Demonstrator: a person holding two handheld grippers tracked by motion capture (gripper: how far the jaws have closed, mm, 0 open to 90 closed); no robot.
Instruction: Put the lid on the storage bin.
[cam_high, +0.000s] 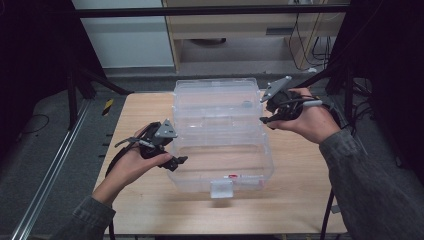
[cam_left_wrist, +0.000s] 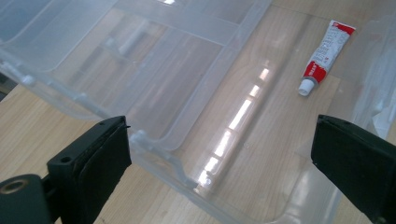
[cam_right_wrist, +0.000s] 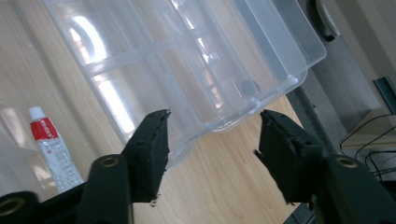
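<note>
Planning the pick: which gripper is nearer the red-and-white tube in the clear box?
Left. The left gripper hovers at the box's left edge, level with the tube near the front. The right gripper is up at the right edge, farther back.

**Both tongs held aloft, jaws apart**

The left hand (cam_high: 135, 162) enters from seven o'clock, palm up, cradling the left tongs (cam_high: 172, 160), which point toward three o'clock with jaws spread wide and nothing pressed between them. The right hand (cam_high: 310, 122) comes in from five o'clock, sleeve bent at the wrist, holding the right tongs (cam_high: 267, 112) pointed toward nine o'clock, jaws partly apart and gripping nothing.
</note>
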